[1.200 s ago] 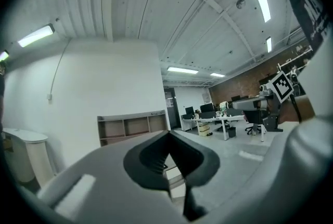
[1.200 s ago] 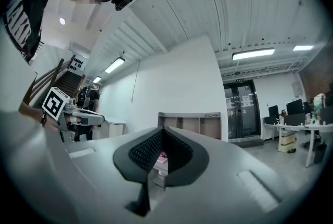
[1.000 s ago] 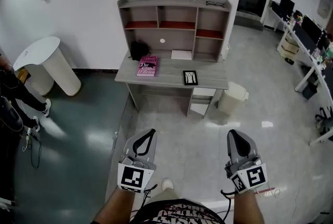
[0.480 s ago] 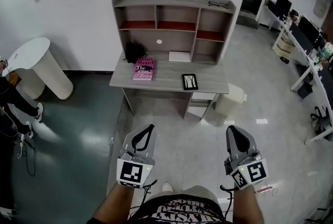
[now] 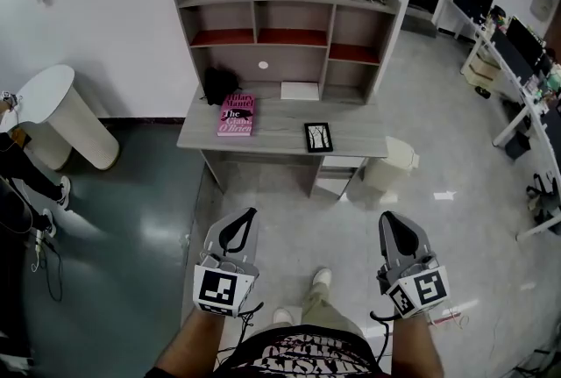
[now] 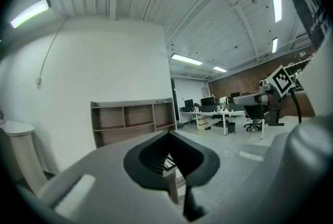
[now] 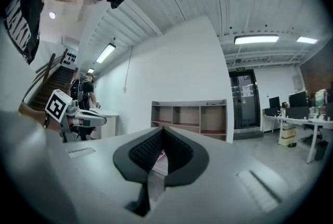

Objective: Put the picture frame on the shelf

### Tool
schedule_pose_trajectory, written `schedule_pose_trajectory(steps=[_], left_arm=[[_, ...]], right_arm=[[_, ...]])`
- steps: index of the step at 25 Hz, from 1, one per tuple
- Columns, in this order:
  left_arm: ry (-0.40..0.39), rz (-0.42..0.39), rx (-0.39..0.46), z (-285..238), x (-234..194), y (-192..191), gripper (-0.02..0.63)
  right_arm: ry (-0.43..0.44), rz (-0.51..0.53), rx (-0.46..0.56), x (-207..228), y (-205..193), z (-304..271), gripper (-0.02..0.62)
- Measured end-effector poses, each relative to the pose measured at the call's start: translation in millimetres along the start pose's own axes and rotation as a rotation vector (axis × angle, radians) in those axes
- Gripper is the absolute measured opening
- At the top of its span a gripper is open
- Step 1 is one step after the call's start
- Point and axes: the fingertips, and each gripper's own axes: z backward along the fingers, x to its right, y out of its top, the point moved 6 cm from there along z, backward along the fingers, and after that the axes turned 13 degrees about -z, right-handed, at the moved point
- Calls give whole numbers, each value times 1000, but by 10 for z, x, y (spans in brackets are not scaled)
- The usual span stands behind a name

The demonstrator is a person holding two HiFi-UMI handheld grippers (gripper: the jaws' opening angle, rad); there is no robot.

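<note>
– Black-edged picture frame (image 5: 319, 136): flat on counter (image 5: 359, 138), right of pink book (image 5: 234, 115). Likely light, rigid, glazed, fragile.
– Grip opposite edges. Left gripper (image 5: 248, 217), right gripper (image 5: 391, 224): both closed, empty, well apart from it.

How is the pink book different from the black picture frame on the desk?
The pink book looks bigger than the black-rimmed picture frame. The book is bright pink with lettering; the frame is a dark border round a pale picture. The book lies on the left part of the grey wooden desk, the frame further right and nearer its front edge. Both lie flat.
</note>
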Motion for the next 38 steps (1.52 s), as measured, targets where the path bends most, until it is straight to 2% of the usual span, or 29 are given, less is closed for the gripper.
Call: schedule_pose_trajectory(steps=[20, 38], left_arm=[[55, 52, -76, -1190, -162, 26, 2], [184, 66, -93, -1657, -149, 234, 2]], right_arm=[[69, -36, -24, 1060, 176, -962, 28], [189, -57, -28, 1636, 325, -1343, 28]])
